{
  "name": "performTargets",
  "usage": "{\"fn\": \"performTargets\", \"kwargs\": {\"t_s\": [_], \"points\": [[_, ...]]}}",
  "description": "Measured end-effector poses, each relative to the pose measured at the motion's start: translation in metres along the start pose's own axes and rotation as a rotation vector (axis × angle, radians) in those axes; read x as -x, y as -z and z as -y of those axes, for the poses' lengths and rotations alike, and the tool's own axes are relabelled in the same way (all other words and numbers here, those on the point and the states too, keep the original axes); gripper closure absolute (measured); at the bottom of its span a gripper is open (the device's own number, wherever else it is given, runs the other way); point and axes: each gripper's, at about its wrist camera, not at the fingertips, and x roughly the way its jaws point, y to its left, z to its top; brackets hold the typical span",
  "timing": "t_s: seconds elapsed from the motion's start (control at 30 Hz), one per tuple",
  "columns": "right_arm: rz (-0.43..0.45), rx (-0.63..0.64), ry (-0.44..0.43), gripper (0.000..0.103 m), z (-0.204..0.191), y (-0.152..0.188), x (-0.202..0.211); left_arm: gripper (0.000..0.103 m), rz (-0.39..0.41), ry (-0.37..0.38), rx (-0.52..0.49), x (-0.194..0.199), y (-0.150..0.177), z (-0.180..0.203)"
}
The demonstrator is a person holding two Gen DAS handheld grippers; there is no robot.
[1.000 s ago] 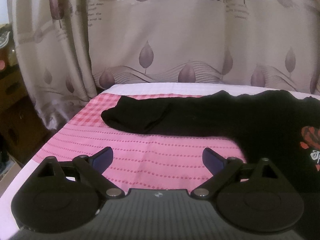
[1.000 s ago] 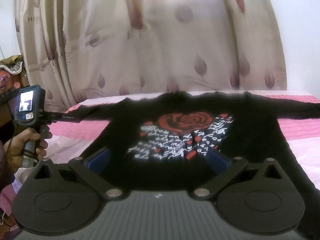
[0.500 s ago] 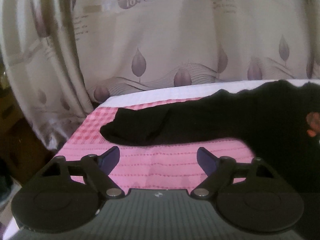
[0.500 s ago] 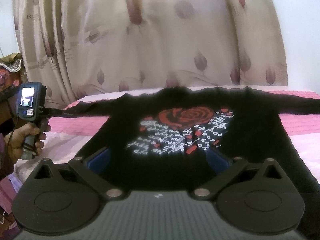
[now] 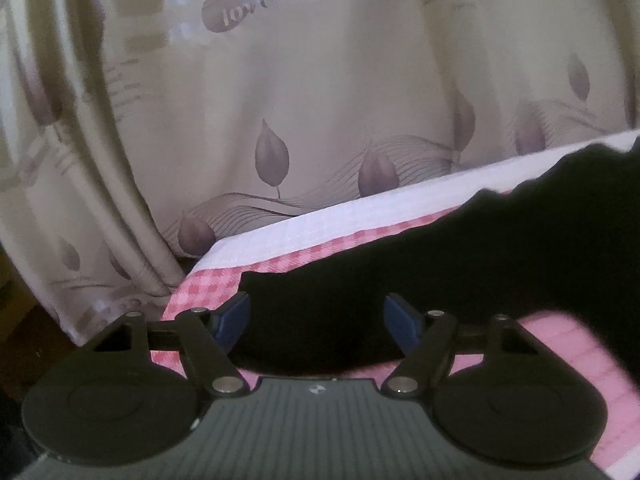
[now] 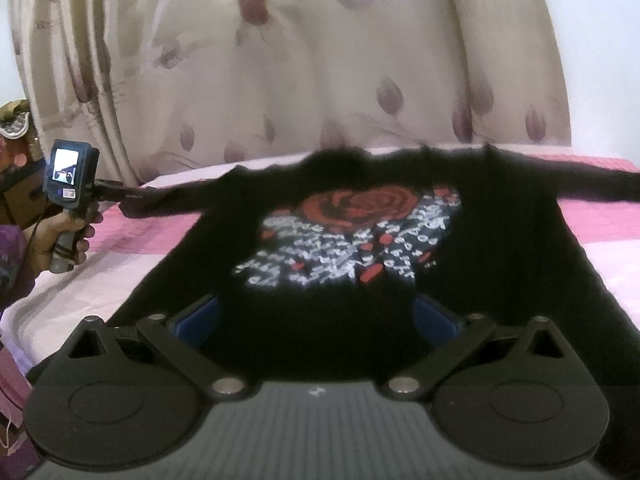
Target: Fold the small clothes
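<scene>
A black long-sleeved top [image 6: 332, 320] lies spread flat, print side up, on a bed covered with a pink and white sheet [image 6: 132, 256], its body towards the camera of the right wrist and its two sleeves stretched out to either side. The chest bears a red rose print [image 6: 360, 206] above a patch of white script with scattered red marks. In the right wrist view the right gripper [image 6: 316, 316] hangs over the lower part of the top's body; its blue-padded fingers [image 6: 198, 318] stand wide apart and press on nothing, so the gripper is released. In the left wrist view the left gripper [image 5: 318, 318] sits at the end of the top's left sleeve [image 5: 320, 308], near the corner of the bed; the sleeve cuff lies between the blue pads [image 5: 232, 320], and the jaws are closing on it, although the pads are not yet seen to pinch the cloth. The same gripper appears at the left edge of the right wrist view, where a hand [image 6: 60, 236] holds its grip and its small screen [image 6: 66, 166] is lit. A cream curtain [image 5: 320, 100] printed with mauve leaves and lettering hangs behind the bed in both views.
</scene>
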Motion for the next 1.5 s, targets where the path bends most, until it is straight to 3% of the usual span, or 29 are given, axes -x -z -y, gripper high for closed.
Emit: {"fn": "performTargets", "kwargs": {"t_s": [0.17, 0.27, 0.33, 0.4, 0.43, 0.5, 0.63, 0.7, 0.87, 0.93, 1.03, 1.07, 1.1, 1.17, 1.2, 1.27, 1.37, 1.5], "points": [[-0.035, -0.023, -0.001, 0.0, 0.004, 0.004, -0.011, 0.028, -0.039, -0.018, -0.09, -0.033, 0.005, 0.002], [-0.046, -0.017, 0.004, 0.0, 0.003, 0.004, -0.015, 0.03, -0.054, 0.016, -0.128, -0.045, 0.008, 0.003], [-0.052, -0.019, 0.005, 0.0, 0.003, 0.004, -0.018, 0.044, -0.055, 0.051, -0.141, -0.049, 0.008, 0.002], [-0.058, -0.02, 0.009, 0.0, 0.003, 0.004, -0.02, 0.087, -0.084, 0.111, -0.112, -0.053, 0.006, -0.002], [-0.061, -0.02, 0.01, 0.0, 0.003, 0.004, -0.021, 0.088, -0.102, 0.11, -0.079, -0.056, 0.005, -0.006], [-0.064, -0.016, 0.011, 0.0, 0.001, 0.004, -0.022, 0.091, -0.099, 0.075, -0.023, -0.058, 0.005, -0.016], [-0.059, -0.001, 0.016, 0.0, -0.002, 0.001, -0.019, 0.092, -0.094, 0.007, 0.198, -0.053, 0.004, -0.063], [-0.054, -0.002, 0.017, 0.0, -0.002, -0.001, -0.018, 0.092, -0.079, -0.068, 0.284, -0.048, 0.005, -0.091], [-0.055, -0.015, 0.012, 0.0, -0.003, -0.001, -0.019, 0.092, -0.143, -0.229, 0.372, -0.057, 0.012, -0.154], [-0.062, -0.019, 0.006, 0.0, -0.004, -0.001, -0.021, 0.091, -0.188, -0.259, 0.409, -0.062, 0.022, -0.172], [-0.063, -0.01, 0.0, 0.0, -0.008, 0.0, -0.02, 0.084, -0.247, -0.312, 0.404, -0.069, 0.035, -0.182], [-0.059, -0.006, -0.001, 0.0, -0.008, -0.001, -0.019, 0.058, -0.268, -0.327, 0.403, -0.069, 0.04, -0.182], [-0.053, -0.005, -0.004, 0.0, -0.008, -0.002, -0.017, 0.026, -0.295, -0.353, 0.407, -0.069, 0.044, -0.184], [-0.039, -0.013, -0.01, 0.0, -0.004, -0.005, -0.012, 0.004, -0.243, -0.447, 0.418, -0.054, 0.048, -0.184], [-0.029, -0.021, -0.012, 0.0, 0.001, -0.008, -0.008, 0.0, -0.194, -0.473, 0.424, -0.04, 0.047, -0.183], [0.001, -0.065, -0.01, 0.0, 0.017, -0.014, 0.001, 0.0, -0.134, -0.454, 0.437, -0.021, 0.039, -0.179], [0.067, -0.208, -0.003, 0.0, 0.066, -0.026, 0.019, 0.0, -0.079, -0.309, 0.458, 0.008, 0.019, -0.159], [0.158, -0.439, 0.053, 0.0, 0.157, -0.036, 0.041, 0.0, -0.043, -0.085, 0.426, 0.044, -0.004, -0.093]]}}
